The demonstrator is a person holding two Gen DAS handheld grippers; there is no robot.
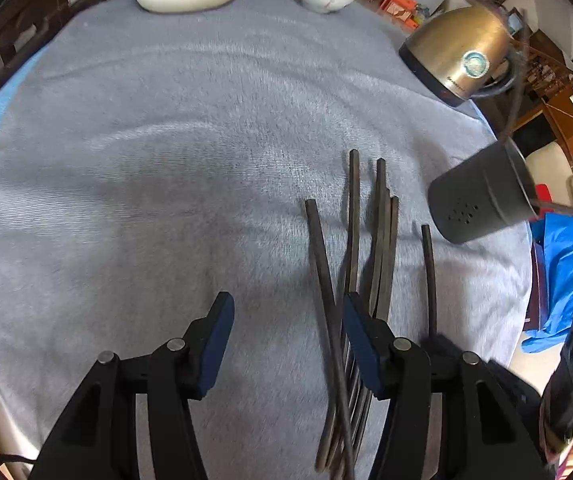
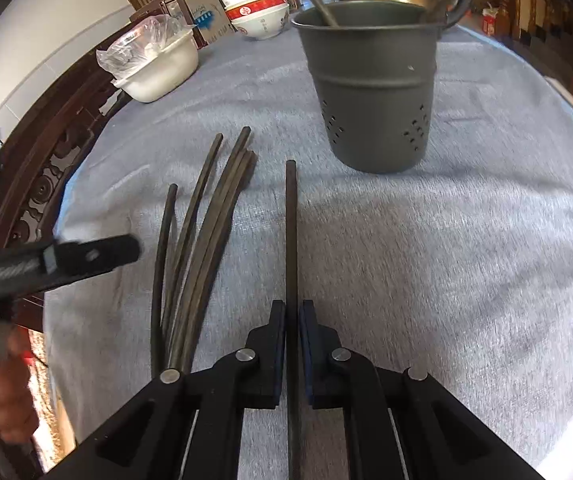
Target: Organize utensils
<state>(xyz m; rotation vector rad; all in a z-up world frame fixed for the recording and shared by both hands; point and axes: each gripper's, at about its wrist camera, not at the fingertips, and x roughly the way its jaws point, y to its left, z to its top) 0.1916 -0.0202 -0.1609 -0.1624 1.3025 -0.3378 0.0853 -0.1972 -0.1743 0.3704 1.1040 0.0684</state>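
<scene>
Matt dark chopsticks [image 2: 222, 216] lie on fuzzy grey cloth [image 2: 446, 260] near a matt metal holder [image 2: 370, 92].

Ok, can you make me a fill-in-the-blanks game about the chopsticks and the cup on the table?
1. The right tool is shut on one dark ____.
2. The left tool is ____ and holds nothing.
3. The grey holder stands ____ on the grey cloth.
4. The other chopsticks lie to the ____ of the one being held.

Missing words: chopstick; open; upright; left
</scene>
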